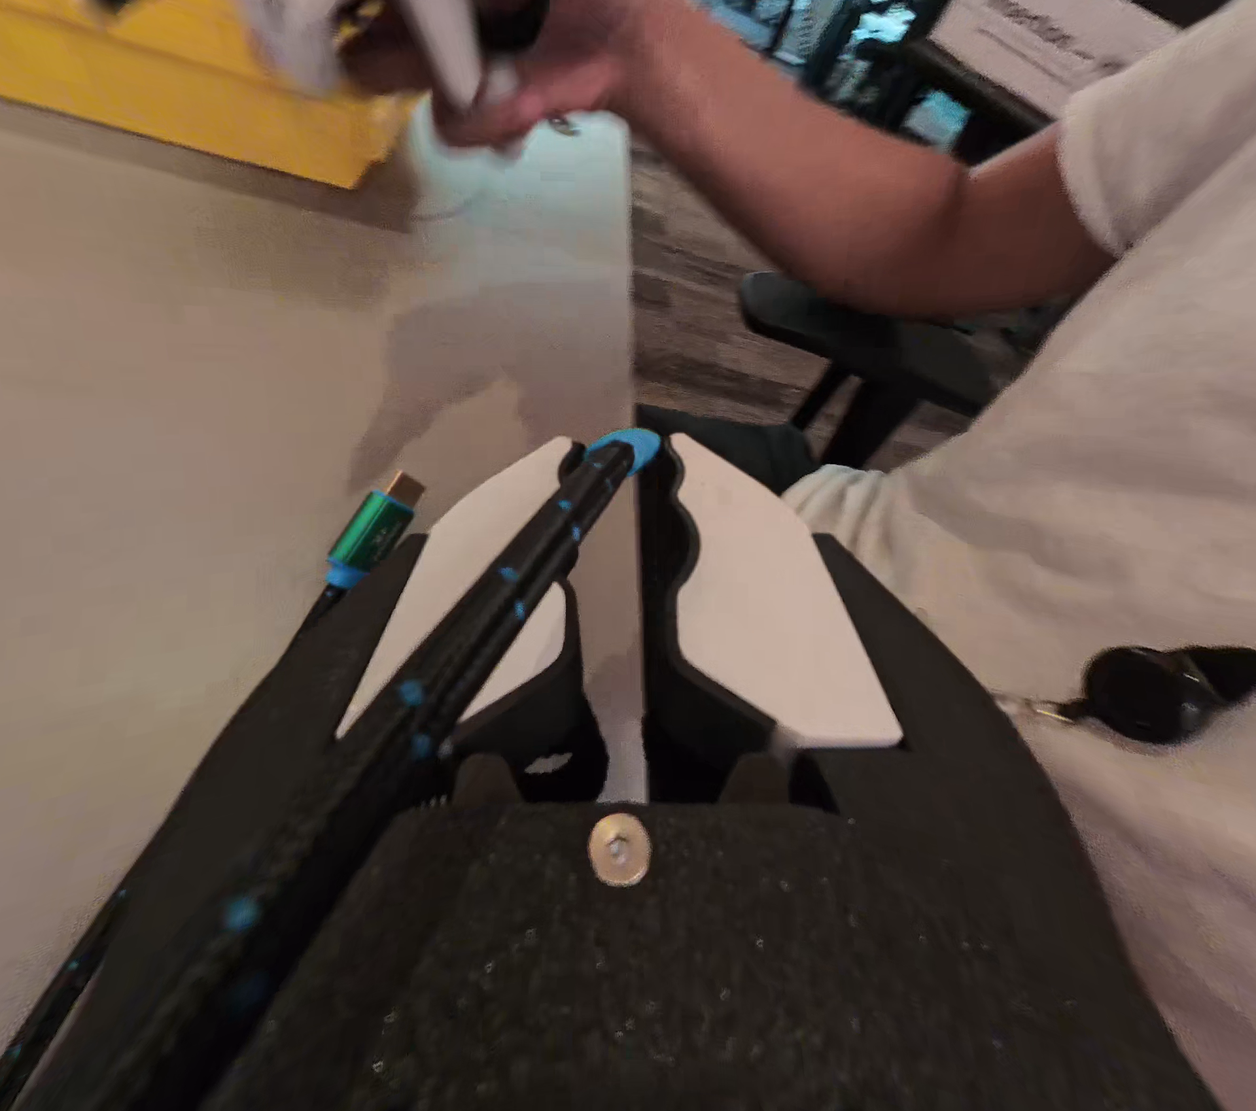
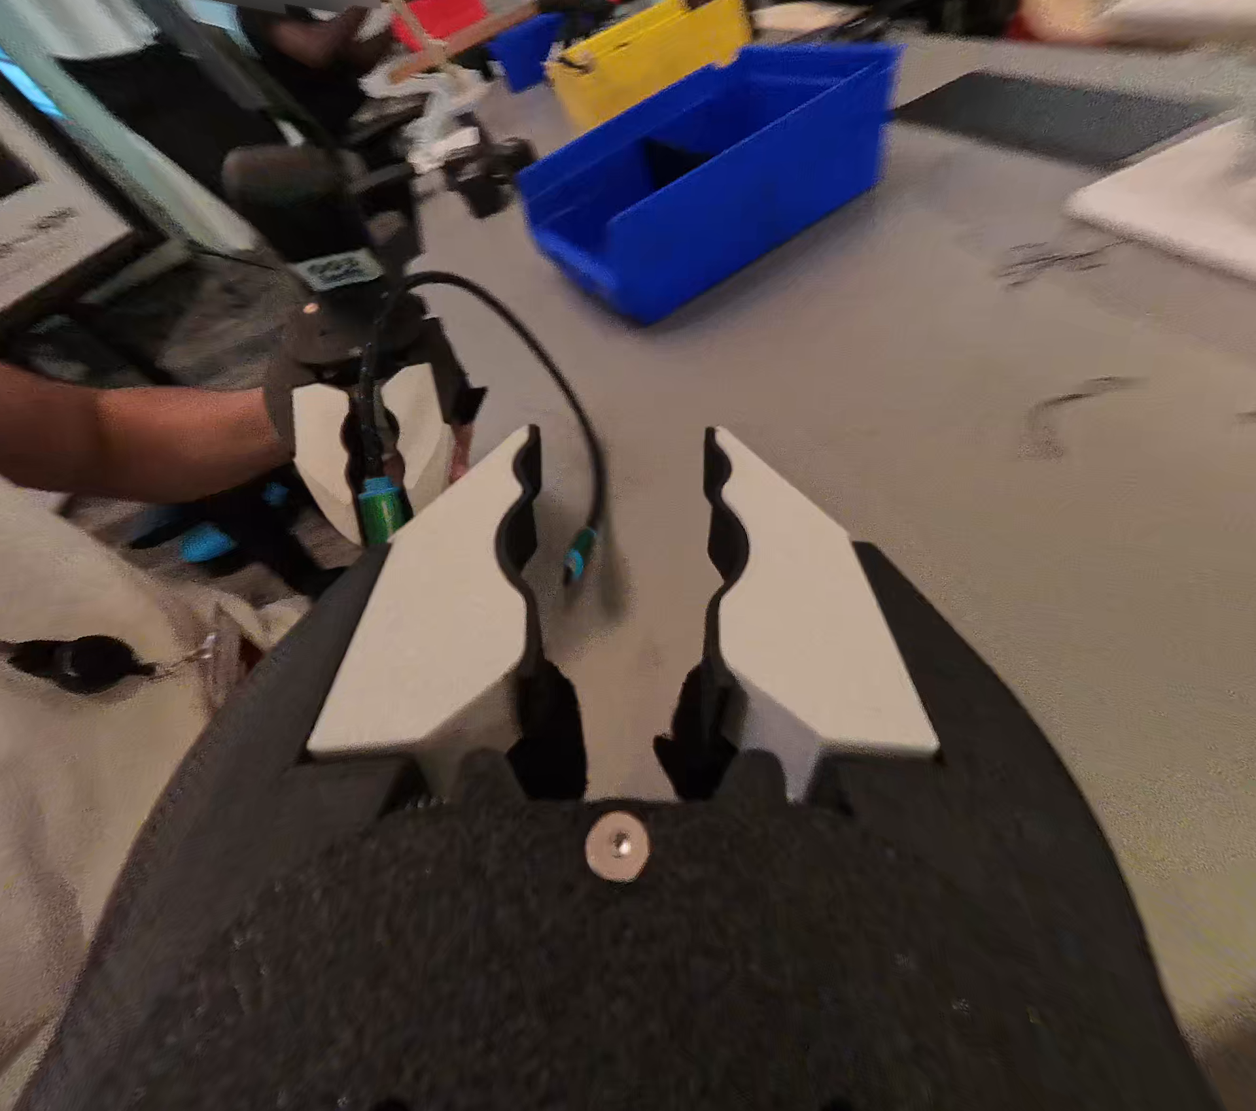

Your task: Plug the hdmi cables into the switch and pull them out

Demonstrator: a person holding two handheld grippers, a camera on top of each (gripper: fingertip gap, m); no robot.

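The left gripper (image 1: 622, 453), its white wedge-shaped fingers backed by scalloped black pads, pinched a braided black HDMI cable (image 1: 544, 555) flecked with blue, jaws closed on the cord just behind its blue strain-relief collar. The grip sat at the near edge of the grey bench (image 1: 170, 365), where the smooth top gave way to open floor and a black chair base (image 1: 863, 351). A second cable end, a glossy green metal plug (image 1: 374, 525) with a gold tip, lay flat on the bench just beside the left finger.

The right gripper (image 2: 622, 440) hung over the bench with its jaws parted and nothing between them, the bare matte surface showing through the gap. Ahead of it the loose cable (image 2: 544, 358) arched across the bench and came down with its green plug (image 2: 579, 555) between the fingertips' line of sight. Farther left in that view, the left gripper pointed down at the bench edge with another green plug (image 2: 382, 511) below its fingers.

Open bench stretched toward a blue plastic bin (image 2: 713, 181) with a divider, well apart, with a yellow bin (image 2: 646, 52) behind it. A black mat (image 2: 1047, 117) and a white board (image 2: 1182, 202) occupied the far right side. Scuff marks streaked the surface. The HDMI switch could not be made out in either view.
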